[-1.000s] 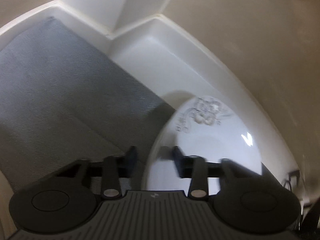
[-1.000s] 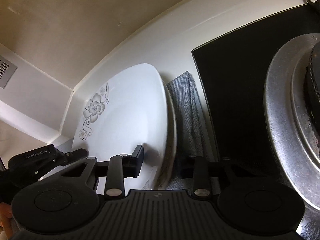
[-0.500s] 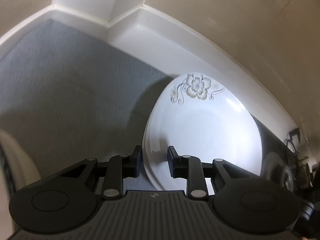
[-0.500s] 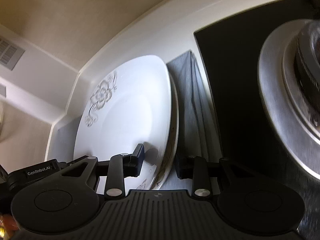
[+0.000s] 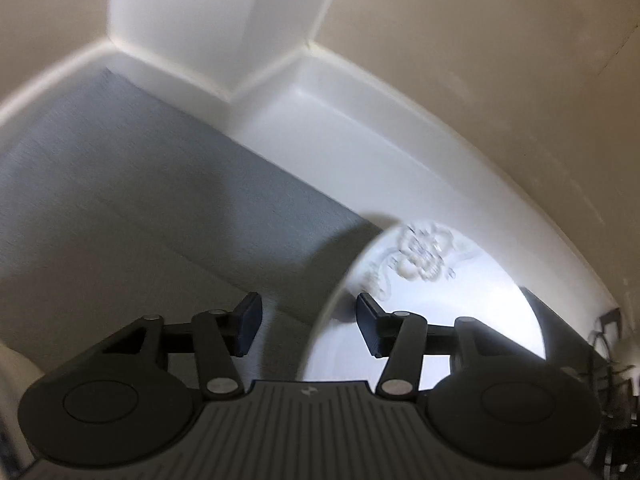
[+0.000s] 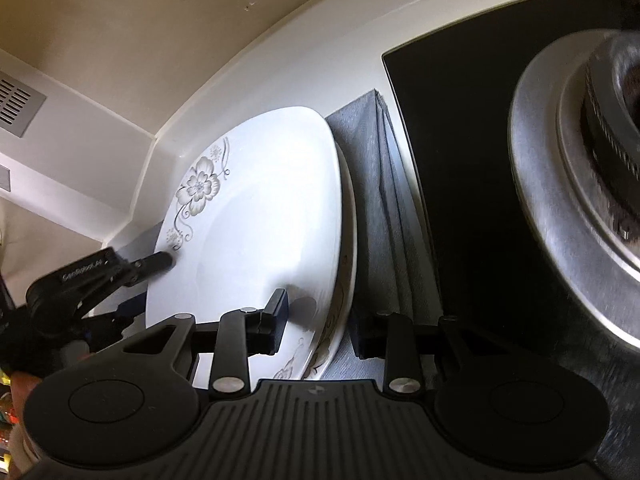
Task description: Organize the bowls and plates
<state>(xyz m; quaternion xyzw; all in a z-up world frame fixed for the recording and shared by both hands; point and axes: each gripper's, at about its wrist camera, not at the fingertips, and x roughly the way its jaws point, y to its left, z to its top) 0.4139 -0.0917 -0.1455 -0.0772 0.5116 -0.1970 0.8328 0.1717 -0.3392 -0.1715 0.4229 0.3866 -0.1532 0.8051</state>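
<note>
On grey mat point(image 6: 376, 184), plates point(image 6: 260, 220) sit between right gripper point(image 6: 320, 326) jaws.

The left wrist view is smeared: the flower print on the plate point(image 5: 424, 260) cannot be made out. In the right wrist view, the lower plate point(image 6: 347, 280) shows only a rim sliver, and the burner point(image 6: 580, 184) runs off the right edge.

White counter point(image 6: 304, 80) below a beige wall.
A grey mat point(image 5: 132, 208) covers most of it; stacked plates point(image 6: 260, 240) seem to rest on the mat, beside a black hob point(image 6: 460, 160) with a steel burner point(image 6: 560, 200).
</note>
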